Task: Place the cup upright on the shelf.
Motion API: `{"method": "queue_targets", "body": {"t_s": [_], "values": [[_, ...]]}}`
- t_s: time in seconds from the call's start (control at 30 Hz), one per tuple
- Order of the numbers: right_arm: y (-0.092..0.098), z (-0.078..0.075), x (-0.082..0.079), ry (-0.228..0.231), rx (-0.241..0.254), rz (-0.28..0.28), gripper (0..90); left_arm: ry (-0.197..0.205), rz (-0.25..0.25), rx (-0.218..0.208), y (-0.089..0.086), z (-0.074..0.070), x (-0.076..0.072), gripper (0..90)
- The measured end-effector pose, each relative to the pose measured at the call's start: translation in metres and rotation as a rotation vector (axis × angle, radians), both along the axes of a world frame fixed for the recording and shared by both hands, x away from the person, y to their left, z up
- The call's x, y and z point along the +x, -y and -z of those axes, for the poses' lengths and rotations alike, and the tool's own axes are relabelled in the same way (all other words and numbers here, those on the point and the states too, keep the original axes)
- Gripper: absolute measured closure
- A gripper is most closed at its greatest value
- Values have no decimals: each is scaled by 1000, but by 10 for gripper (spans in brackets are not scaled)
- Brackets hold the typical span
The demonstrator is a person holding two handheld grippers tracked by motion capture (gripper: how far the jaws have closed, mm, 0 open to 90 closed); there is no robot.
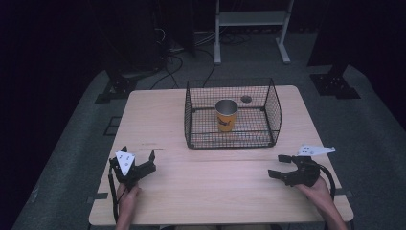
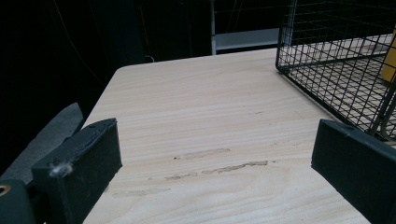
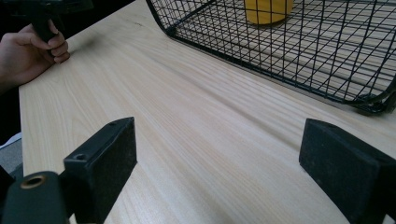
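Both hands rested low on the desk, the left gripper at lower left, the right gripper at lower right, jaws spread wide, holding nothing.

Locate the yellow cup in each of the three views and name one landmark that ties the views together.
High view: the yellow cup stands upright inside the wire basket, near its middle.
Left gripper view: a yellow sliver at the right edge, behind the basket mesh.
Right gripper view: the cup's lower part at the top edge, inside the basket.
Shared landmark: the black wire basket on the wooden table.
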State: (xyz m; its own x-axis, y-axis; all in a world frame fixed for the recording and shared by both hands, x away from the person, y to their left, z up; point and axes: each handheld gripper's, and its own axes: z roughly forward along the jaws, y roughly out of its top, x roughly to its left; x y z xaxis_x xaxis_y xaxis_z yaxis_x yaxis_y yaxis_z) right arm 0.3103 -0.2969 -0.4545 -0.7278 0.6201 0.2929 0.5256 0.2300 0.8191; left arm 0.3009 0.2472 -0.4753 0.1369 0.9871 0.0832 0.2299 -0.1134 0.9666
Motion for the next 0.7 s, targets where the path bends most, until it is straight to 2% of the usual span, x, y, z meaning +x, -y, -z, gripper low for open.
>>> {"method": "queue_targets", "body": {"t_s": [0.2, 0.27, 0.5, 0.6, 0.7], "values": [[0, 5, -6, 0, 15, 6, 105, 0, 0, 2, 0, 0, 0, 8], [2, 7, -9, -11, 56, 0, 105, 0, -1, 4, 1, 0, 0, 8], [7, 13, -23, -5, 109, 39, 107, 1, -3, 7, 1, 0, 0, 8], [6, 19, -33, 8, 81, 67, 107, 0, -3, 10, 2, 0, 0, 8], [4, 20, -42, 22, 84, 62, 107, 0, -1, 10, 2, 0, 1, 8]]}}
